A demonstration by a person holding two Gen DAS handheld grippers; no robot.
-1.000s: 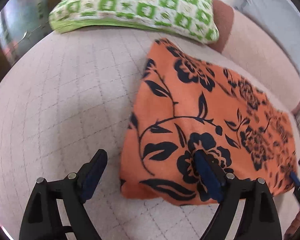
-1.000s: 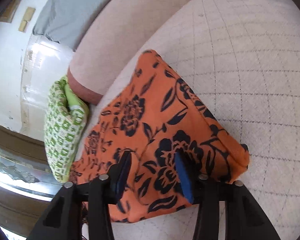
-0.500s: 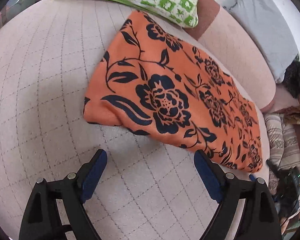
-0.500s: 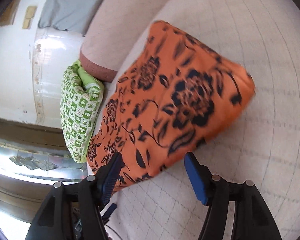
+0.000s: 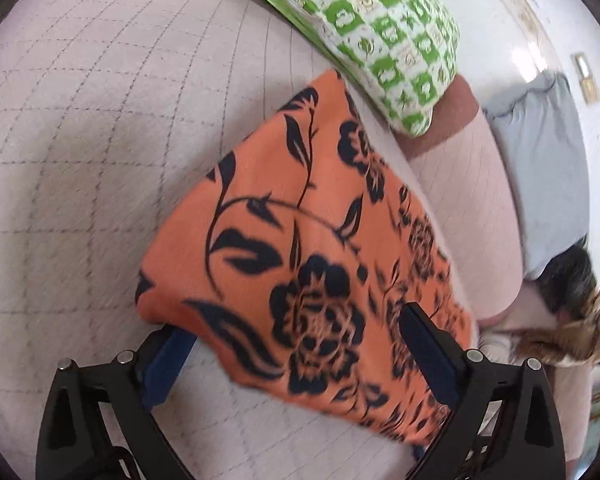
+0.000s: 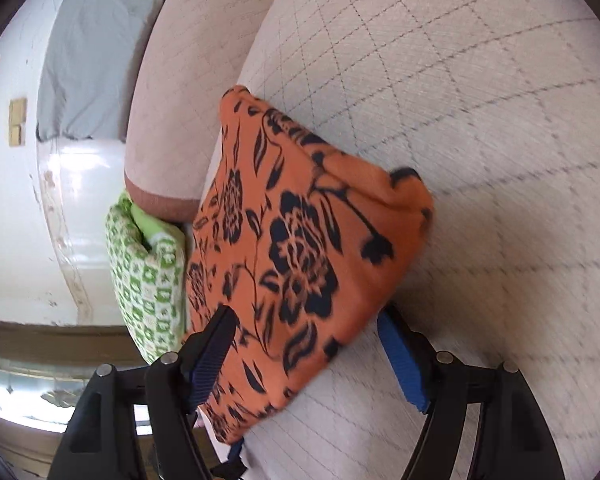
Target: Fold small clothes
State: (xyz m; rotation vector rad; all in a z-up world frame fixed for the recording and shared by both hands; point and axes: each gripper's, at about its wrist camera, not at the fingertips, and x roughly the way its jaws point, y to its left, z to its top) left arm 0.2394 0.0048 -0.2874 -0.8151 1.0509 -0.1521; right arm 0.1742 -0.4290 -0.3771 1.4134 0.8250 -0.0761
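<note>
A folded orange cloth with a dark floral print lies on the pale quilted sofa seat. My left gripper is open, its fingers spread around the cloth's near end, the left pad partly under the edge. In the right wrist view the same cloth lies between the spread fingers of my open right gripper, at its other end. Neither gripper is closed on the cloth.
A green-and-white patterned cushion lies at the cloth's far end and shows in the right wrist view too. The sofa backrest runs alongside, with a grey cloth over it. Dark and striped items lie at the right.
Both grippers pulled back from the cloth half a second ago, then moved in again; their open fingers now straddle its two ends. The cloth stays folded on the seat.
</note>
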